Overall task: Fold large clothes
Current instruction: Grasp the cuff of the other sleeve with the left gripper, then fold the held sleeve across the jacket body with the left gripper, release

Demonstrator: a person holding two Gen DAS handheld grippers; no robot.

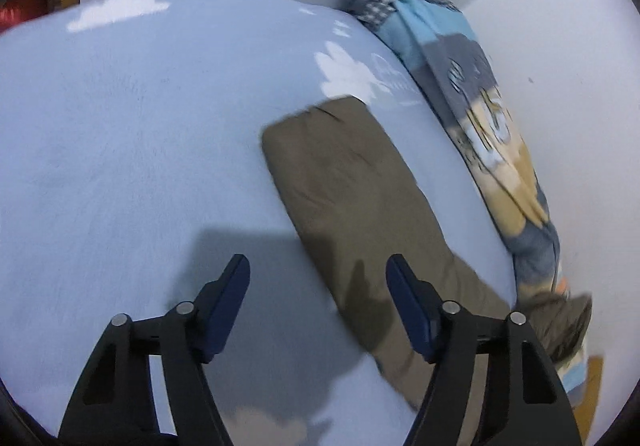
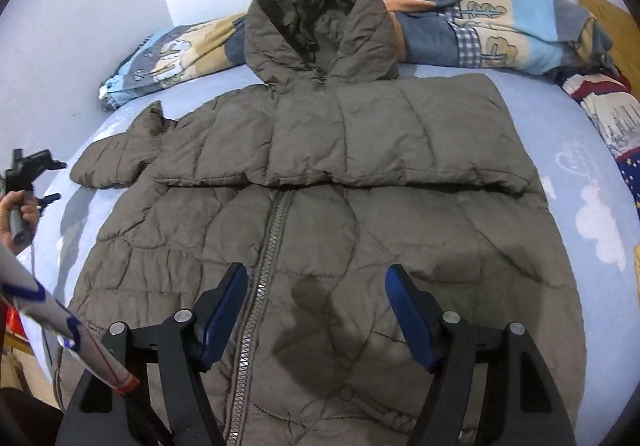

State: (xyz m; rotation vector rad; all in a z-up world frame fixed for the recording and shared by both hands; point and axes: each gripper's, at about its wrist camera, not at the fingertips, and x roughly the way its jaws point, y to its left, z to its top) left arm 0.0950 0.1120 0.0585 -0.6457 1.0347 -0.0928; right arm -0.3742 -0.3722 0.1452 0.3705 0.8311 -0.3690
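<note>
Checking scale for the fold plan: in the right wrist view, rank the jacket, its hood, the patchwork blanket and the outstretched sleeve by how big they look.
1. Jacket, by far the largest.
2. Patchwork blanket and hood: not ranked; the blanket lies farther back and partly hidden.
3. Outstretched sleeve, smallest.

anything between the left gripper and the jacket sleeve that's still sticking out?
Nothing visible. The left gripper is open over bare blue sheet, and the sleeve lies flat just ahead to its right, uncovered. The rolled blanket sits beyond it.
</note>
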